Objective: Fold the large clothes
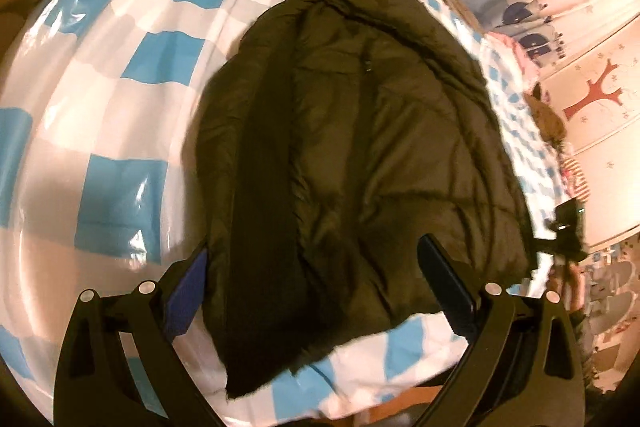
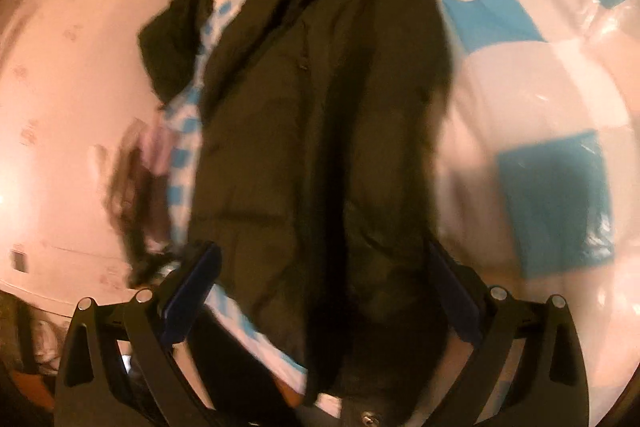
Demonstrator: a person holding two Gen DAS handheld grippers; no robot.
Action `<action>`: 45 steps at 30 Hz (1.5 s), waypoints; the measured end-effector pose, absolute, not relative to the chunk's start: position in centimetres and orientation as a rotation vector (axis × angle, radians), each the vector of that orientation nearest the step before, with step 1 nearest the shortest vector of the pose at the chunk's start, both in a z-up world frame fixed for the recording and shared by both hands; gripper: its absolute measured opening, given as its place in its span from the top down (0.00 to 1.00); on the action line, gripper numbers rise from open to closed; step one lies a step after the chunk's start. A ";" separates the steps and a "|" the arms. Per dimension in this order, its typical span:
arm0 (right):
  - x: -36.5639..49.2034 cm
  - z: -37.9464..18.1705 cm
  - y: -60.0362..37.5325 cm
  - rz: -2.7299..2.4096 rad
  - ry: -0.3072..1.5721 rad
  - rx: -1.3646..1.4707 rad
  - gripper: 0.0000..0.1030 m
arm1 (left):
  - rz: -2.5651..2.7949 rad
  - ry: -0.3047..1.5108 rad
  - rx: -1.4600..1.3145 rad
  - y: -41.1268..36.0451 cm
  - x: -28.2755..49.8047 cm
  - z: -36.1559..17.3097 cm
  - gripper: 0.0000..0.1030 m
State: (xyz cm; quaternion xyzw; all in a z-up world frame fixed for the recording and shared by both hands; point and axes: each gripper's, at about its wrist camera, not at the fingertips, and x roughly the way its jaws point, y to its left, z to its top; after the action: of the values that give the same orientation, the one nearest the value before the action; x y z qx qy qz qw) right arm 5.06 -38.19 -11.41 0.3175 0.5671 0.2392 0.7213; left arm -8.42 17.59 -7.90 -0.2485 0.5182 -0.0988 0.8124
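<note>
no legible text, no labels, no brand marks, no numbers, no readable signs anywhere

Dark puffer jacket [image 1: 360, 131] on checked bedcover [image 1: 120, 67]

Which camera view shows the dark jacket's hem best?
The left wrist view: the dark jacket's hem lies sharp against the checked cover. In the right wrist view the hem is blurred and partly cut off below.

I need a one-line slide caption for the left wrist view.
Open left gripper above a dark puffer jacket on a blue-checked bedcover.
</note>
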 end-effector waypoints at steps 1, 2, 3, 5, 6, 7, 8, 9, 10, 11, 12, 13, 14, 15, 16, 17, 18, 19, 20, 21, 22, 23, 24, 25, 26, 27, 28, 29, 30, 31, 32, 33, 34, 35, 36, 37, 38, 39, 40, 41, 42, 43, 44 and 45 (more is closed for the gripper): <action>4.7 -11.4 -38.6 0.518 1.248 0.711 0.07 | -0.207 1.094 -0.532 17.8 -8.6 -7.5 0.09; 4.4 -11.6 -38.9 0.502 1.244 0.722 0.07 | -0.183 1.085 -0.520 18.1 -8.8 -7.2 0.09; 4.1 -11.9 -39.3 0.498 1.246 0.732 0.07 | -0.158 1.078 -0.508 18.6 -9.1 -7.1 0.09; 3.6 -12.4 -39.5 0.513 1.258 0.741 0.07 | -0.093 1.060 -0.523 19.9 -9.2 -7.1 0.09; 3.5 -12.5 -39.0 0.531 1.264 0.739 0.07 | -0.090 1.060 -0.555 20.4 -9.1 -7.3 0.09; 3.4 -12.5 -38.7 0.552 1.263 0.744 0.07 | -0.092 1.070 -0.574 20.6 -8.9 -7.6 0.09; 3.3 -12.4 -38.3 0.595 1.256 0.758 0.07 | -0.092 1.080 -0.578 20.8 -8.7 -7.9 0.09; 3.2 -12.2 -37.9 0.628 1.243 0.767 0.07 | -0.091 1.097 -0.572 20.7 -8.5 -8.3 0.09; 3.2 -12.0 -37.6 0.654 1.231 0.774 0.07 | -0.103 1.127 -0.560 20.2 -8.3 -8.9 0.09; 3.3 -12.0 -37.5 0.651 1.231 0.770 0.07 | -0.127 1.150 -0.559 19.8 -8.3 -9.4 0.09; 3.5 -12.2 -37.3 0.624 1.244 0.751 0.07 | -0.148 1.168 -0.557 19.4 -8.3 -9.8 0.09; 3.6 -12.4 -37.2 0.599 1.258 0.734 0.07 | -0.182 1.190 -0.546 18.6 -8.3 -10.2 0.09; 3.9 -12.9 -36.8 0.578 1.277 0.717 0.07 | -0.202 1.195 -0.540 18.2 -8.5 -10.4 0.09; 3.9 -13.2 -36.6 0.576 1.285 0.715 0.07 | -0.223 1.196 -0.532 17.9 -8.5 -10.5 0.09; 3.9 -13.2 -36.5 0.578 1.285 0.716 0.07 | -0.231 1.191 -0.517 17.6 -8.7 -10.6 0.09; 4.0 -13.1 -36.2 0.582 1.284 0.717 0.07 | -0.229 1.190 -0.509 17.5 -8.7 -10.7 0.09; 4.0 -13.1 -36.1 0.581 1.287 0.710 0.07 | -0.224 1.195 -0.507 17.4 -8.6 -11.0 0.09; 4.1 -13.2 -35.9 0.579 1.290 0.697 0.07 | -0.223 1.198 -0.509 17.5 -8.6 -11.2 0.09; 3.9 -13.3 -36.0 0.579 1.291 0.687 0.07 | -0.219 1.200 -0.513 17.5 -8.5 -11.3 0.09; 3.9 -13.3 -35.9 0.578 1.293 0.677 0.07 | -0.213 1.201 -0.516 17.6 -8.5 -11.4 0.09; 3.9 -13.2 -35.6 0.583 1.295 0.662 0.07 | -0.209 1.200 -0.510 17.5 -8.5 -11.5 0.09; 3.7 -13.1 -35.9 0.588 1.295 0.654 0.07 | -0.203 1.199 -0.492 17.5 -8.8 -11.4 0.09; 3.6 -13.0 -35.8 0.594 1.290 0.646 0.07 | -0.191 1.193 -0.456 17.0 -8.8 -11.3 0.10; 3.5 -12.9 -35.8 0.605 1.278 0.642 0.07 | -0.181 1.186 -0.428 16.8 -9.0 -11.2 0.21; 3.2 -12.9 -35.9 0.613 1.269 0.637 0.13 | -0.169 1.181 -0.393 16.5 -9.2 -11.0 0.30; 2.9 -12.8 -35.6 0.622 1.267 0.621 0.22 | -0.158 1.176 -0.366 16.2 -9.4 -10.5 0.44; 2.7 -12.8 -35.4 0.621 1.268 0.601 0.47 | -0.165 1.168 -0.364 16.0 -9.6 -10.2 0.62; 2.4 -12.7 -35.2 0.617 1.262 0.582 0.56 | -0.171 1.158 -0.352 15.7 -9.8 -9.6 0.70; 2.0 -12.4 -35.1 0.619 1.248 0.573 0.59 | -0.162 1.151 -0.325 15.4 -9.9 -9.2 0.76; 1.8 -12.3 -35.2 0.620 1.240 0.571 0.66 | -0.148 1.138 -0.272 14.7 -10.1 -8.5 0.81; 1.5 -12.1 -35.2 0.617 1.227 0.574 0.69 | -0.138 1.126 -0.224 14.0 -10.4 -8.0 0.83; 1.3 -11.9 -35.3 0.617 1.216 0.580 0.70 | -0.128 1.118 -0.190 13.5 -10.6 -7.6 0.85; 1.0 -11.7 -35.3 0.618 1.205 0.584 0.72 | -0.122 1.103 -0.154 12.9 -10.9 -7.1 0.87; 0.7 -11.3 -35.4 0.618 1.194 0.588 0.73 | -0.119 1.094 -0.131 12.4 -11.1 -6.7 0.88; 0.4 -11.0 -35.4 0.621 1.185 0.592 0.73 | -0.116 1.086 -0.110 12.0 -11.3 -6.5 0.88; 0.2 -10.7 -35.5 0.625 1.180 0.594 0.74 | -0.115 1.077 -0.090 11.7 -11.6 -6.2 0.89; -0.3 -10.3 -35.6 0.634 1.174 0.596 0.74 | -0.114 1.069 -0.071 11.4 -11.9 -5.9 0.89; -0.7 -9.9 -35.5 0.646 1.174 0.597 0.74 | -0.117 1.060 -0.057 11.4 -12.2 -5.5 0.90; -1.2 -9.6 -35.6 0.659 1.175 0.594 0.74 | -0.118 1.054 -0.048 11.3 -12.5 -5.3 0.90; -1.7 -9.3 -35.5 0.670 1.178 0.588 0.74 | -0.116 1.042 -0.024 11.2 -13.1 -4.7 0.90; -2.3 -9.1 -35.4 0.691 1.192 0.578 0.74 | -0.113 1.033 0.008 11.0 -13.4 -4.3 0.90; -2.6 -9.2 -35.4 0.706 1.208 0.575 0.74 | -0.106 1.026 0.053 10.6 -14.0 -4.1 0.90; -3.0 -9.5 -35.4 0.709 1.237 0.560 0.70 | -0.095 1.033 0.083 10.5 -14.4 -4.3 0.89; -3.1 -10.0 -35.4 0.686 1.261 0.543 0.65 | -0.090 1.044 0.092 10.5 -14.3 -4.6 0.85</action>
State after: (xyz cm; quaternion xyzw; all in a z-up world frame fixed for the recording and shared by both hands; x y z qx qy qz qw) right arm -3.14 -35.40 -10.04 0.2458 0.5704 0.3105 0.7196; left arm -14.34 10.51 -4.63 0.0440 0.4984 -0.0427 0.8647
